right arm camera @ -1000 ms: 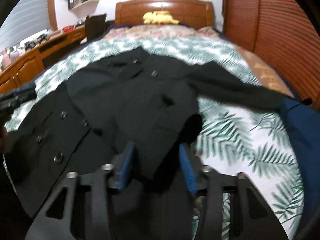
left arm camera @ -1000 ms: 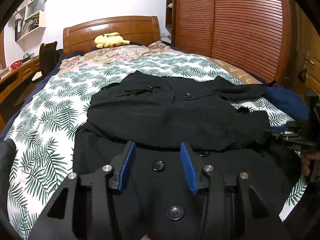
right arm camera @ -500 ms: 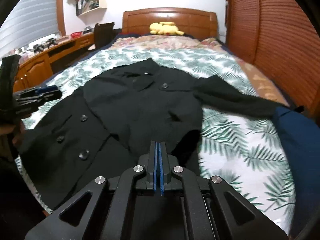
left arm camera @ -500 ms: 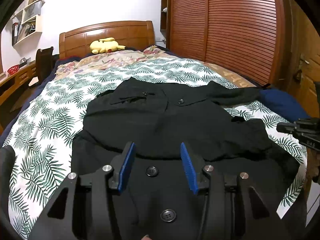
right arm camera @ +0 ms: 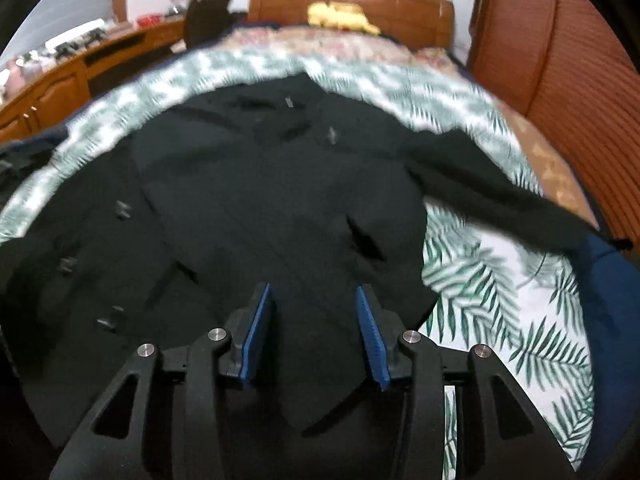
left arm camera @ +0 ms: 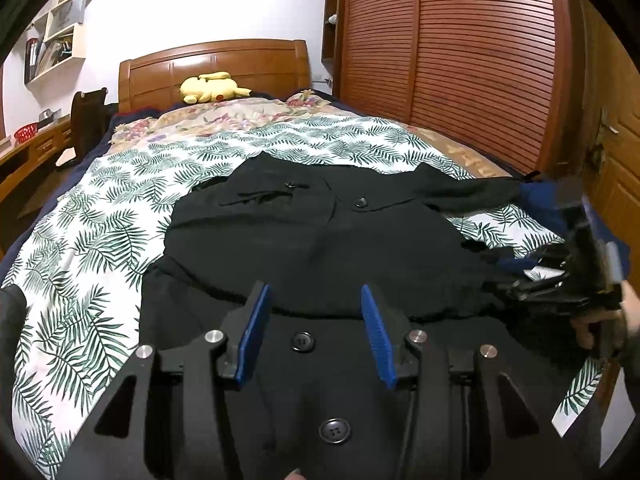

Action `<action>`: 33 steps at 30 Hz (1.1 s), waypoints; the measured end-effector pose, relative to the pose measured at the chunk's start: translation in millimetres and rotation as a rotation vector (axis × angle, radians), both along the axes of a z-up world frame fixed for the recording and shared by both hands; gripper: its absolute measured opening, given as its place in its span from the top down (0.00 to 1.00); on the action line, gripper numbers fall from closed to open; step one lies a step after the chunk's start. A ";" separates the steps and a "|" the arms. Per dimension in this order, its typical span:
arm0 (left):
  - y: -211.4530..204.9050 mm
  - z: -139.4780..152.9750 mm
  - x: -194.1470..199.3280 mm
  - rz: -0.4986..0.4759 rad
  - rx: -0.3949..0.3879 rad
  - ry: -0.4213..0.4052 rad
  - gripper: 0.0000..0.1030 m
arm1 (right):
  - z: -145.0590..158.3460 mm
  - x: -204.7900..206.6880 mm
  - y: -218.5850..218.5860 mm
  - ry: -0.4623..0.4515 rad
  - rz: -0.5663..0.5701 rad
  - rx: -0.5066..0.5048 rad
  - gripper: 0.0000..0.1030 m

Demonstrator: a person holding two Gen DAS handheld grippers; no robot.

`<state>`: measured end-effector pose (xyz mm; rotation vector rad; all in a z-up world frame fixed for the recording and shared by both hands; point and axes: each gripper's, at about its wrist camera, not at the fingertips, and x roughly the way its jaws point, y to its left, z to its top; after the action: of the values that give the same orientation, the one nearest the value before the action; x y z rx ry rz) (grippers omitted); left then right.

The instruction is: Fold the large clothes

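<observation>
I had the black coat (left arm camera: 320,240) spread on the bed (left arm camera: 100,280), one sleeve (right arm camera: 500,196) trailing toward the wardrobe side. My left hand-held gripper (left arm camera: 316,320) hovered part-open over the buttoned front, gripping nothing. My right hand-held gripper (right arm camera: 312,320) was opening above the near hem, cloth below but unpinched. Best, I judged, to pinch that sleeve's cuff cleanly, then carry it flat across the body.
</observation>
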<state>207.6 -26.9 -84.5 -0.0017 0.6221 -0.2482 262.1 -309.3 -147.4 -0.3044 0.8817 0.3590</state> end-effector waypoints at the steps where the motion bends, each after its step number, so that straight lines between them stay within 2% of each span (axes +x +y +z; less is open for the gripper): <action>1: -0.6 0.0 0.4 -0.001 0.000 0.000 0.55 | -10.7 5.6 -4.5 0.038 -0.011 0.006 0.57; 5: -3.5 -0.5 3.3 0.001 -0.003 -0.001 0.55 | -23.5 12.3 -15.6 0.089 -0.019 0.064 0.57; 12: -10.7 -2.2 11.0 -0.001 -0.015 0.003 0.55 | -11.1 3.7 -13.4 0.068 -0.028 0.036 0.56; 19: -24.3 -5.6 17.2 -0.017 -0.007 0.009 0.55 | 36.1 0.1 -46.9 -0.022 -0.054 0.063 0.54; 23: -31.1 -9.1 18.4 -0.026 0.001 0.017 0.55 | 62.2 16.1 -78.9 -0.059 -0.103 0.046 0.37; 24: -32.6 -9.7 18.4 -0.028 0.003 0.016 0.55 | 68.1 21.0 -87.3 -0.069 -0.119 0.034 0.36; 28: -34.8 -12.3 19.5 -0.027 0.003 0.022 0.55 | 91.5 49.8 -125.6 -0.103 -0.199 -0.013 0.34; 33: -39.7 -14.7 18.9 -0.047 -0.023 0.041 0.55 | 112.1 85.1 -174.6 -0.127 -0.302 -0.009 0.34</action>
<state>226.5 -66.6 -99.2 -0.0144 0.6610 -0.3015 347.2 -483.8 -35.3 -0.1962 0.7908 0.0550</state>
